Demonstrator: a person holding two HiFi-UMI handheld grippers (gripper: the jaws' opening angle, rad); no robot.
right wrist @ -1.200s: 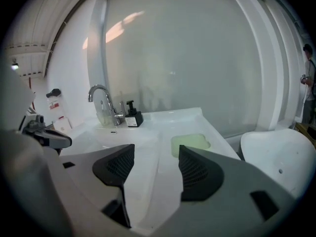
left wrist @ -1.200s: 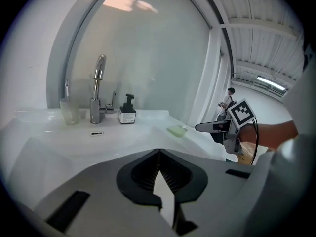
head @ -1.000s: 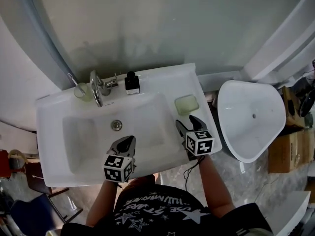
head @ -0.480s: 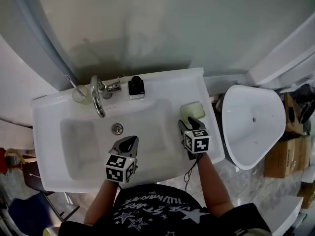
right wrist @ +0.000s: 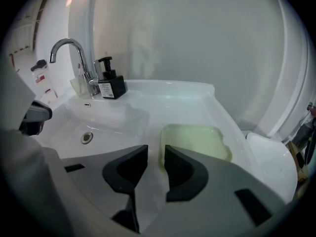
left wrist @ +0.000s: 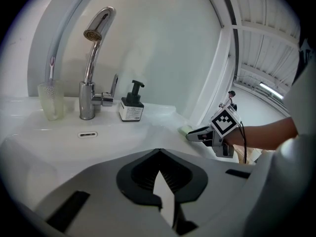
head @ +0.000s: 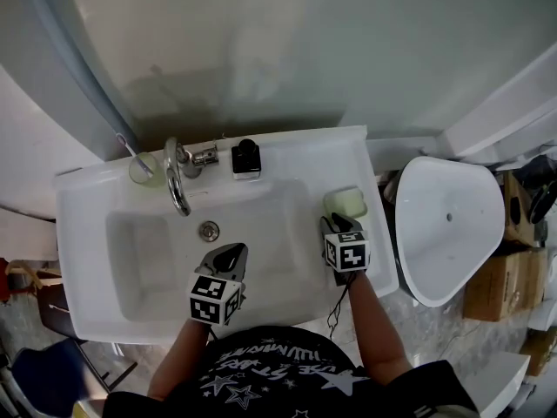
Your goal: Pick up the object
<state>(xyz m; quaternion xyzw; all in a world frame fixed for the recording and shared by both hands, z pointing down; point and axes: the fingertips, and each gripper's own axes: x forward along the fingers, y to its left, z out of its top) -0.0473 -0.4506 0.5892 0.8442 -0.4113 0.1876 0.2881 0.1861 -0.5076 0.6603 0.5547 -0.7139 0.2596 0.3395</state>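
A pale green soap dish [head: 345,202] [right wrist: 195,142] lies on the right ledge of the white sink [head: 91,200]. My right gripper [head: 341,221] [right wrist: 156,149] is at the dish's near left corner. Its jaws are closing, with the dish's left rim in the narrow gap against the right jaw; the left jaw stands clear of it. My left gripper [head: 233,249] [left wrist: 159,151] hovers over the basin's front edge, its jaws shut with nothing between them. The left gripper view shows the right gripper [left wrist: 197,134] touching the dish [left wrist: 184,130].
A chrome faucet [head: 174,178], a black-topped soap dispenser [head: 246,158] and a cup with a toothbrush [head: 142,165] line the sink's back ledge. The drain [head: 209,230] sits mid-basin. A white basin [head: 448,225] and cardboard boxes [head: 500,281] stand on the floor to the right.
My right gripper has moved forward to the soap dish and its jaws have narrowed from wide open. The left gripper has stayed over the basin's front edge.
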